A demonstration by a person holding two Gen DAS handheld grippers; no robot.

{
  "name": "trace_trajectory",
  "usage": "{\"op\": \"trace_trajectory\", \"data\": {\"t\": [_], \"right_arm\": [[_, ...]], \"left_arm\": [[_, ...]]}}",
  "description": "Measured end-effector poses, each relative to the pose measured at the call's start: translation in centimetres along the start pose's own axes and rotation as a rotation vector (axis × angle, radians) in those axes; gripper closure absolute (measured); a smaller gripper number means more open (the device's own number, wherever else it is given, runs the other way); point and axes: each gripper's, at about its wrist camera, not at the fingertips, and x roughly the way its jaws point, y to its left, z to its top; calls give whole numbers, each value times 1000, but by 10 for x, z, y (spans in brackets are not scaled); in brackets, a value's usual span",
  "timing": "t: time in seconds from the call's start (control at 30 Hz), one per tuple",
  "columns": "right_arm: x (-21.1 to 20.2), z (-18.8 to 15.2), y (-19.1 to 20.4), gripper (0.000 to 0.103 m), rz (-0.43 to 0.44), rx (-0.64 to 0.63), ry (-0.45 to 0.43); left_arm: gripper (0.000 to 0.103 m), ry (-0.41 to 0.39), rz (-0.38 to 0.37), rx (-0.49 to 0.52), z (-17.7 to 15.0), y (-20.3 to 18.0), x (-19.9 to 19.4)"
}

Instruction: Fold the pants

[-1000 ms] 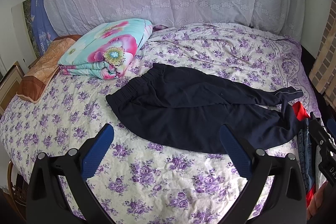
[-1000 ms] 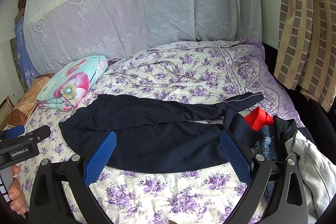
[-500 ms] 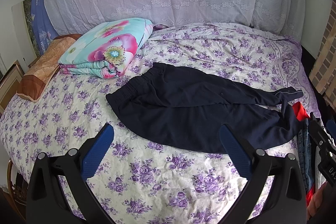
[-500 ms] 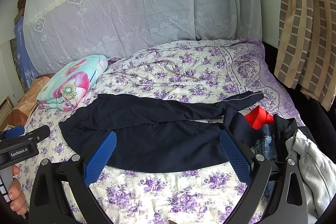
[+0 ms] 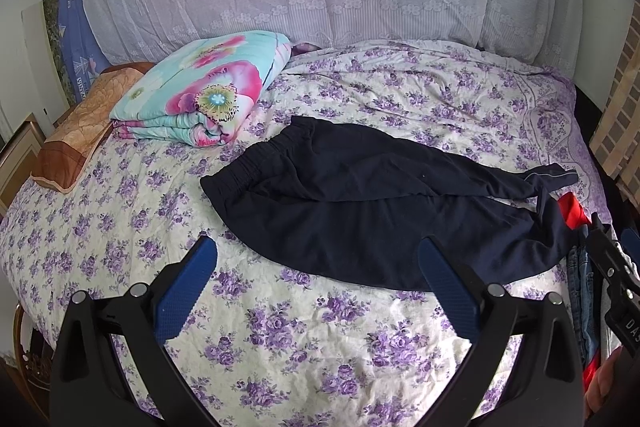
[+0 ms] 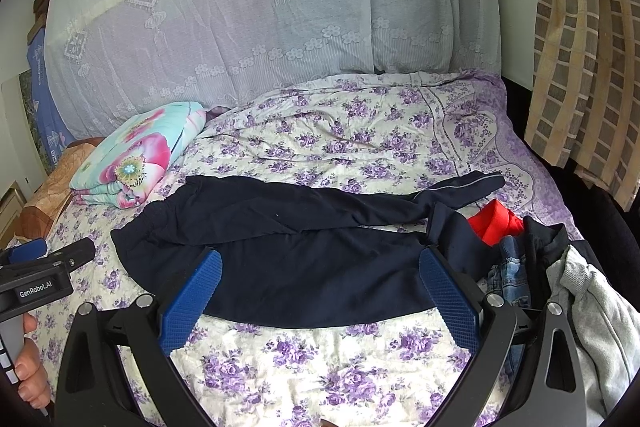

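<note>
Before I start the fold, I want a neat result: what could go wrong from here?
1. The pants lie with their leg ends against the clothes pile; pulling a cuff may drag the red garment along.
2. The far leg is twisted and wrinkled, so folding now would likely trap creases.
3. Both tools, left and right, are open above the sheet; a low pinch could catch it too.

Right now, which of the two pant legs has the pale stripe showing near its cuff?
The far leg of the navy pants, lying toward the lace curtain, shows the pale stripe. The near leg is plain and runs into the clothes pile.
</note>
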Motion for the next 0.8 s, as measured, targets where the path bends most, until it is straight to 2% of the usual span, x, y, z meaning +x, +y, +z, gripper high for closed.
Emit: {"op": "trace_trajectory", "data": {"t": [0.13, 0.3, 0.43, 0.5, 0.67, 0.8], "right_arm": [[30, -22, -15, 4, 1, 18, 62], [68, -47, -28, 4, 4, 10, 168], [94, -43, -49, 4, -14, 43, 187], [108, -39, -63, 4, 10, 74, 206], [132, -55, -89, 4, 12, 125, 305], [138, -75, -105, 4, -30, 182, 356]], "left_arm": [[4, 40, 14, -7, -16, 13, 16], [4, 103, 94, -49, -44, 40, 45], [4, 170, 43, -115, -45, 59, 78], [4, 186, 45, -142, -43, 67, 99], [4, 283, 22, -272, -39, 102, 167], [5, 274, -94, -429, -22, 140, 213]]}}
